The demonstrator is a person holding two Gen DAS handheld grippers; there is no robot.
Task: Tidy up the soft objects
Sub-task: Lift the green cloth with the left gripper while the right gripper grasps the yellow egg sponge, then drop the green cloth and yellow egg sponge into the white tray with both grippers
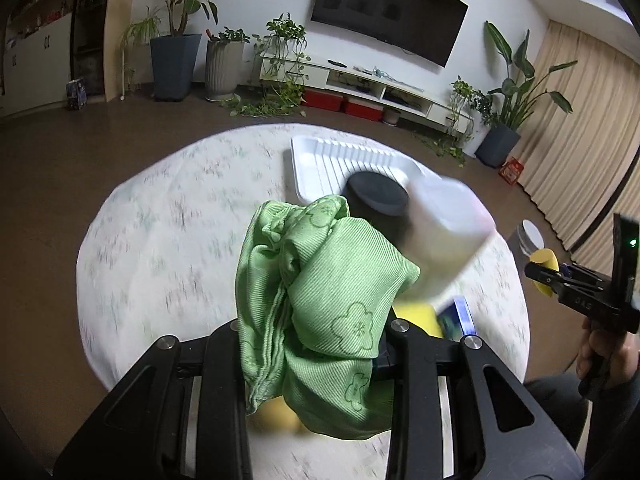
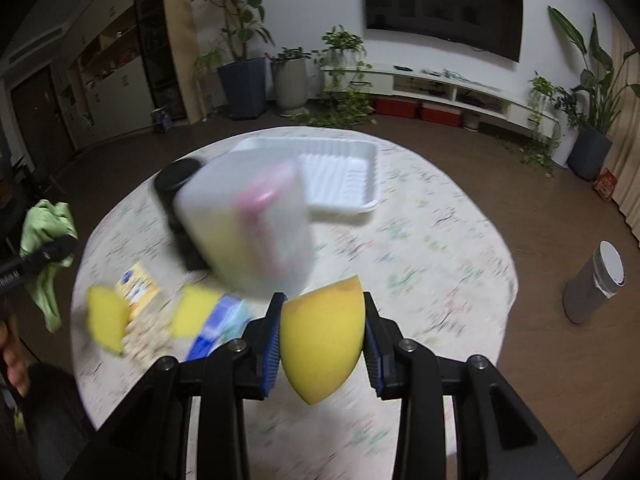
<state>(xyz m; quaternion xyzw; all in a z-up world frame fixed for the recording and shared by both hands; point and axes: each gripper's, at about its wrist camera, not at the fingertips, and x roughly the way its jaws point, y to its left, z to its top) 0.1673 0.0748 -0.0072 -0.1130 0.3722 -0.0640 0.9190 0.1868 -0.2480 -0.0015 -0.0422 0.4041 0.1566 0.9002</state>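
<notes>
The left claw [image 1: 316,332] is closed on a bunched green cloth [image 1: 320,304], which fills the gap between its arms and hides the fingertips in the left wrist view. The right wrist view catches the same cloth [image 2: 46,240] at 9 o'clock, hanging off the table's edge from the dark claw arm. The right claw [image 2: 322,336] is clamped on a yellow egg-shaped sponge [image 2: 322,340], its blue pads [image 2: 273,344] pressed against both sides. In the left wrist view that sponge [image 1: 544,270] shows only as a small yellow piece at 3 o'clock, in the claw tip, with the person's hand [image 1: 608,354] below it.

Both views show the round table [image 1: 160,240] with a patterned cover, a white ribbed tray [image 1: 320,160] toward 12 o'clock, and a blurred translucent tub [image 2: 244,224] standing just beside a black cylinder [image 2: 176,184]. Only the right wrist view shows pink and yellow shapes through the tub's wall. It also lays out the table's 8 o'clock side: a second yellow sponge [image 2: 106,320], a yellow packet [image 2: 138,286], a flat yellow pad [image 2: 196,310] and a blue pack [image 2: 216,330] touching it. The left wrist view shows just a corner of that yellow pad [image 1: 416,316] and blue pack [image 1: 458,318], beyond the cloth. A grey canister [image 2: 596,284] stands on the floor at 3 o'clock.
</notes>
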